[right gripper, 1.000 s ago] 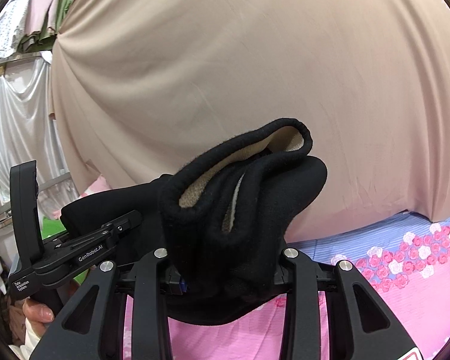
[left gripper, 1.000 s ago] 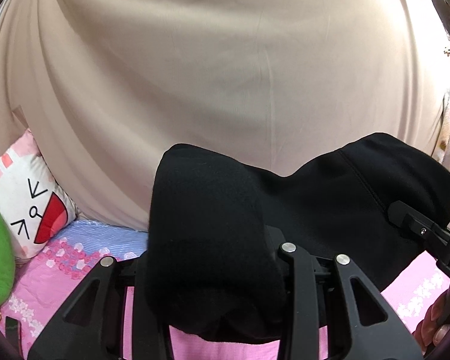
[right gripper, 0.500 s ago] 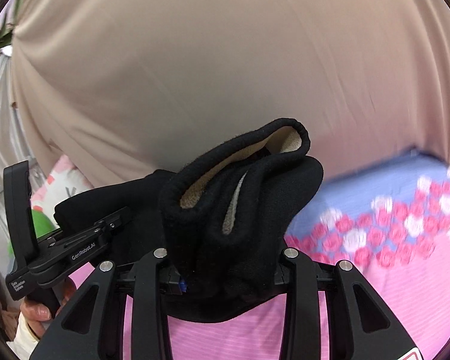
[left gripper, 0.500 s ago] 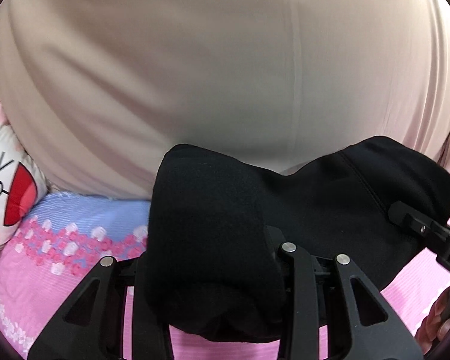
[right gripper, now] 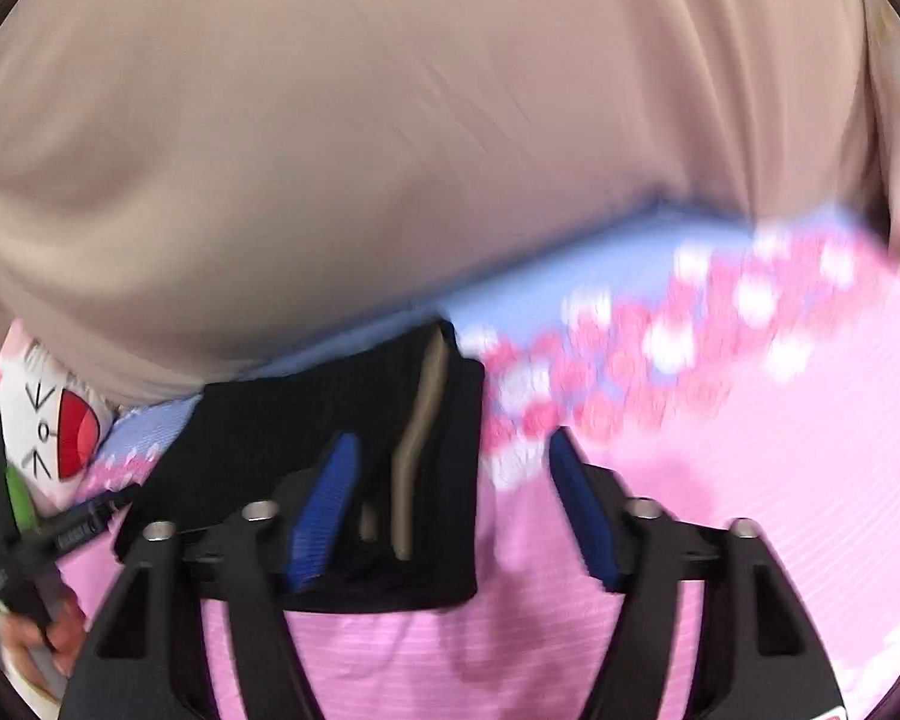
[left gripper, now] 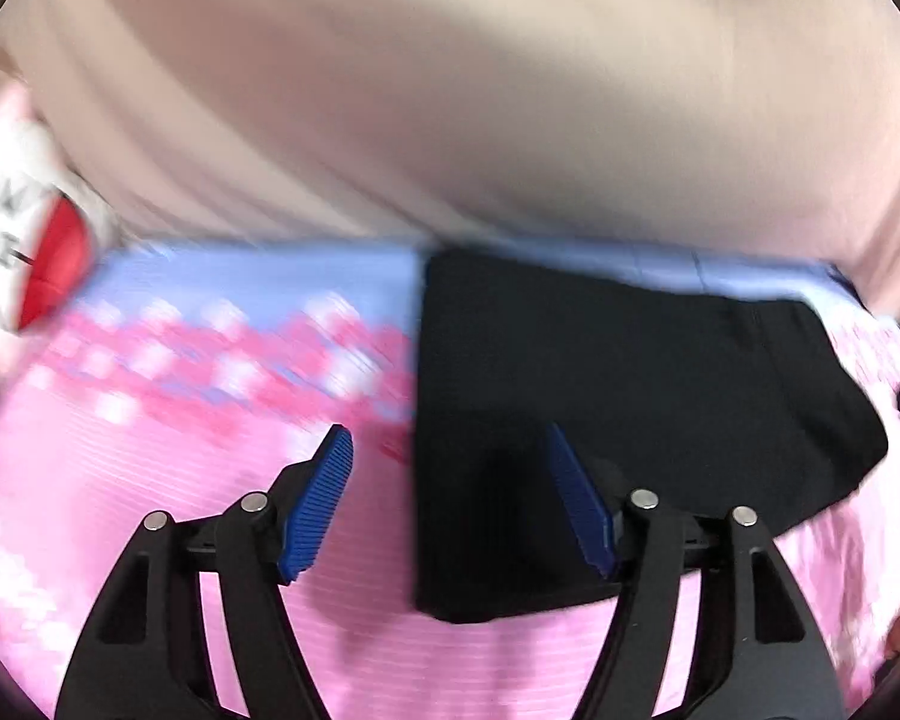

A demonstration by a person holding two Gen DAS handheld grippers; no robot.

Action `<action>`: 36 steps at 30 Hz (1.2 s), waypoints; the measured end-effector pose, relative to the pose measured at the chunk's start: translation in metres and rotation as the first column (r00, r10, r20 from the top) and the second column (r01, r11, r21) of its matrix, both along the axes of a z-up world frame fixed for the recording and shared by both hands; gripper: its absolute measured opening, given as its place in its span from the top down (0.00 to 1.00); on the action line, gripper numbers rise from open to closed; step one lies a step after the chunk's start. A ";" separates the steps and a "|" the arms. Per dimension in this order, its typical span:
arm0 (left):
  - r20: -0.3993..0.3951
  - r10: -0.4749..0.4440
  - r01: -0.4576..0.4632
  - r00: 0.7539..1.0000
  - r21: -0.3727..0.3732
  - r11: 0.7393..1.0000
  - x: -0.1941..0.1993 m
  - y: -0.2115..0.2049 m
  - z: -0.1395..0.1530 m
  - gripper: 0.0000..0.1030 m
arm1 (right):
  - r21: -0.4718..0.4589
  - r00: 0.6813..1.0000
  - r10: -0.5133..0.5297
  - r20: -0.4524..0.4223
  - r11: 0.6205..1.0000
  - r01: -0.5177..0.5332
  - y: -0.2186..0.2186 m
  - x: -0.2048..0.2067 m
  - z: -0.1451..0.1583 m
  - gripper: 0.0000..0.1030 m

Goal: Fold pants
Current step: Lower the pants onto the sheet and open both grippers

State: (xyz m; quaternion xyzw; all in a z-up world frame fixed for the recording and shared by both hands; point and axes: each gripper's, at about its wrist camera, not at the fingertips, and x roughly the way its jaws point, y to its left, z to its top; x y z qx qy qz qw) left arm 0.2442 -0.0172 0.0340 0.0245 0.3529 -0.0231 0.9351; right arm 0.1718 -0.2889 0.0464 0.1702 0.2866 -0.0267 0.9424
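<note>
The black pants (left gripper: 618, 384) lie folded in a flat bundle on the pink floral sheet (left gripper: 168, 480). In the right wrist view the pants (right gripper: 342, 420) show a beige lining at their near edge. My left gripper (left gripper: 450, 456) is open and empty, its blue pads (left gripper: 321, 498) spread over the bundle's left edge. My right gripper (right gripper: 453, 456) is open and empty, its blue pads (right gripper: 324, 510) spread over the bundle's right end. Both views are motion-blurred.
A beige curtain (left gripper: 450, 90) hangs behind the bed. A white cat-face pillow (right gripper: 54, 426) and something green (right gripper: 21, 498) lie at the left. The other gripper and the hand holding it (right gripper: 30, 546) show at the left edge of the right wrist view.
Both grippers have opened and let go of the pants. The pants now lie flat on the sheet, and both grippers have tilted down toward the bed.
</note>
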 end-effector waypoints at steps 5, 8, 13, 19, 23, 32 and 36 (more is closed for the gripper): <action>-0.022 -0.036 0.036 0.999 0.007 0.999 0.007 -0.029 -0.006 0.30 | -0.039 0.976 0.165 -0.142 0.984 -0.172 0.050 0.031 -0.022 0.92; -0.107 -0.005 0.012 0.994 0.063 0.998 0.024 -0.040 -0.041 0.29 | 0.021 0.978 0.118 -0.171 0.993 -0.116 0.030 0.038 -0.052 1.00; -0.123 0.004 0.001 0.992 0.043 0.999 0.022 -0.029 -0.053 0.27 | -0.068 0.988 0.100 -0.118 0.992 -0.109 0.046 0.005 -0.019 0.96; -0.107 0.017 -0.009 0.994 0.072 0.997 0.012 -0.032 -0.046 0.28 | -0.073 0.984 0.057 -0.169 0.995 -0.070 0.037 0.005 -0.029 1.00; -0.090 0.018 -0.011 0.996 0.070 0.997 -0.001 -0.026 -0.036 0.28 | -0.078 0.992 0.074 -0.104 0.994 -0.082 0.053 -0.025 0.002 0.90; 0.033 0.008 -0.010 0.999 0.051 0.999 -0.088 -0.009 -0.001 0.04 | -0.157 0.999 0.011 -0.048 0.987 -0.019 0.089 -0.096 0.005 0.41; 0.087 0.001 -0.004 0.996 0.039 0.999 -0.139 -0.004 0.002 0.04 | -0.181 1.000 -0.021 -0.013 0.983 0.018 0.102 -0.131 0.000 0.31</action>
